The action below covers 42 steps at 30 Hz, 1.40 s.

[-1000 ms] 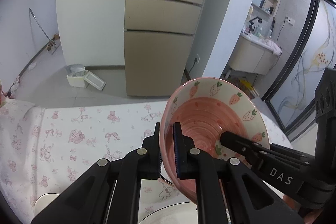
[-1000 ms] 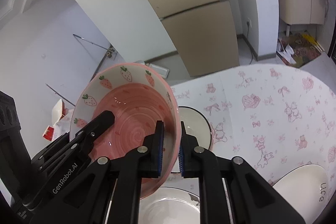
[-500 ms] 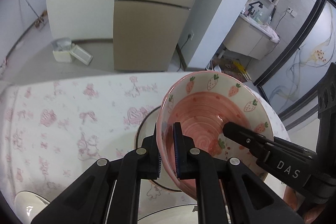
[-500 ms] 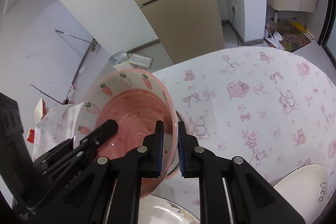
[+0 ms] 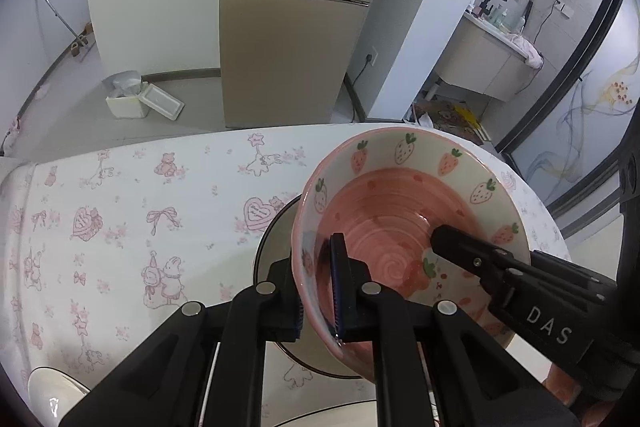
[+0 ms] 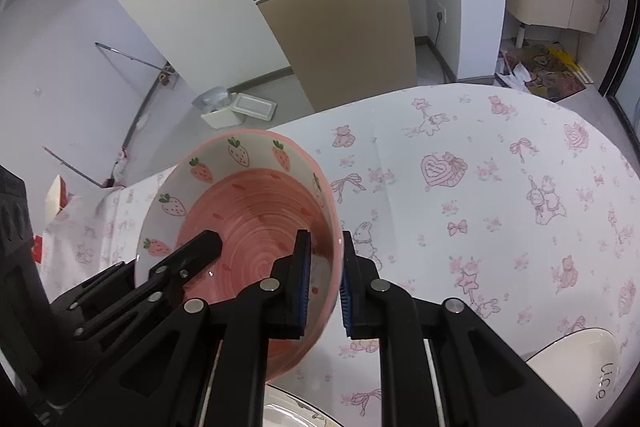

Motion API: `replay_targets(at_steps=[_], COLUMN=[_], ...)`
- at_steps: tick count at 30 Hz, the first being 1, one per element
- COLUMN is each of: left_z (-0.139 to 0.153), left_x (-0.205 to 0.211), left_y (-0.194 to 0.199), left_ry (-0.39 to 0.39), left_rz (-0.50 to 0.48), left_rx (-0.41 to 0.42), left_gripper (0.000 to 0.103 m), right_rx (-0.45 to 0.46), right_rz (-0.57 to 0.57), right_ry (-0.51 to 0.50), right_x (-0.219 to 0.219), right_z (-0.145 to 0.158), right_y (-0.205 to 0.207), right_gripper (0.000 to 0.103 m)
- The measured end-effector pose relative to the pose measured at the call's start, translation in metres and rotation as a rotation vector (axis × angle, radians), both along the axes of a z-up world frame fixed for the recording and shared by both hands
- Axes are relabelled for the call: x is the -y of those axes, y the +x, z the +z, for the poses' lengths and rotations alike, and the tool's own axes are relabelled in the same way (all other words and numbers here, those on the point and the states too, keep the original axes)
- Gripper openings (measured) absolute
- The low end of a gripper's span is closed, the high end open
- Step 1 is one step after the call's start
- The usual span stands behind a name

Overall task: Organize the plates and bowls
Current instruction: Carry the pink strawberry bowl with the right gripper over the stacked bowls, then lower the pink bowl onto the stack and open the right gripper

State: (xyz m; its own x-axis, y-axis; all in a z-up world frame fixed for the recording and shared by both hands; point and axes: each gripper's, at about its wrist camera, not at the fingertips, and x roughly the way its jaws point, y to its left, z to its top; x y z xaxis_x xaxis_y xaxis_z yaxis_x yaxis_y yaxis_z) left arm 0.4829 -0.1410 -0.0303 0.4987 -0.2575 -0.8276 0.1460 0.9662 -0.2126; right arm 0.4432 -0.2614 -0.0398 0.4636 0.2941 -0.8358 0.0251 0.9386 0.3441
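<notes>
Strawberry-patterned pink ceramic bowl [image 5: 404, 227], pinched by its rim in both tightly closed jaws, hangs tilted above what seems a dark-rimmed plate [image 5: 276, 239]; uneven release could chip either.

We saw tall beige three-door fridge [image 5: 294, 23] against white wall; white lidded plastic bin [image 5: 130, 101] sat on grey floor beside it. Pink-printed white tablecloth [image 6: 500, 195] covered table. Beige vanity cabinet [image 5: 484, 67] stood far right.
</notes>
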Motion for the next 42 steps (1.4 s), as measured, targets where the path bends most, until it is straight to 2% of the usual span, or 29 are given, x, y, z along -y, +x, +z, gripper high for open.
replay_targets(at_steps=[6,10,15,18,21,27,31,33,34,35,37,42], left_z=[-0.002,0.005,0.007,0.005,0.011,0.021,0.026,0.034,0.036,0.038,0.04,0.033], left_x=[0.001,0.0,-0.005,-0.01,-0.01,-0.012,-0.019,-0.021,-0.021,-0.021,-0.023,-0.023], left_y=[0.001,0.0,0.0,0.003,0.001,-0.004,-0.006,-0.009,-0.01,-0.011,-0.012,-0.006], left_ry=[0.011,-0.01,-0.017,-0.064,-0.014,0.027,0.007,-0.003,-0.003,0.0,0.005,0.025], left_rz=[-0.002,0.009,0.011,0.014,0.03,0.033,0.047,0.041,0.039,0.04,0.047,0.039], left_rx=[-0.011,-0.02,-0.027,-0.06,-0.035,0.0,-0.002,0.024,0.029,0.039,0.063,0.028], left_gripper=[0.01,0.011,0.012,0.015,0.016,0.016,0.016,0.021,0.032,0.047,0.063,0.065], right_rx=[0.001,0.01,0.01,0.009,0.009,-0.008,-0.012,-0.011,-0.01,-0.01,-0.009,-0.006], right_rz=[0.014,-0.025,-0.018,-0.018,-0.015,-0.012,-0.011,-0.008,-0.008,-0.008,-0.007,-0.004], right_ry=[0.013,0.029,0.044,0.043,0.039,0.033,0.038,0.034,0.032,0.03,0.026,0.016], right_x=[0.0,0.004,0.008,0.006,0.005,0.003,0.003,0.004,0.004,0.003,0.003,0.001], right_z=[-0.002,-0.003,-0.004,-0.004,-0.005,-0.01,-0.011,-0.012,-0.012,-0.013,-0.013,-0.014], right_y=[0.002,0.002,0.002,0.003,0.004,0.005,0.006,0.007,0.008,0.008,0.007,0.007], right_gripper=[0.011,0.008,0.009,0.009,0.009,0.009,0.009,0.009,0.009,0.009,0.009,0.01])
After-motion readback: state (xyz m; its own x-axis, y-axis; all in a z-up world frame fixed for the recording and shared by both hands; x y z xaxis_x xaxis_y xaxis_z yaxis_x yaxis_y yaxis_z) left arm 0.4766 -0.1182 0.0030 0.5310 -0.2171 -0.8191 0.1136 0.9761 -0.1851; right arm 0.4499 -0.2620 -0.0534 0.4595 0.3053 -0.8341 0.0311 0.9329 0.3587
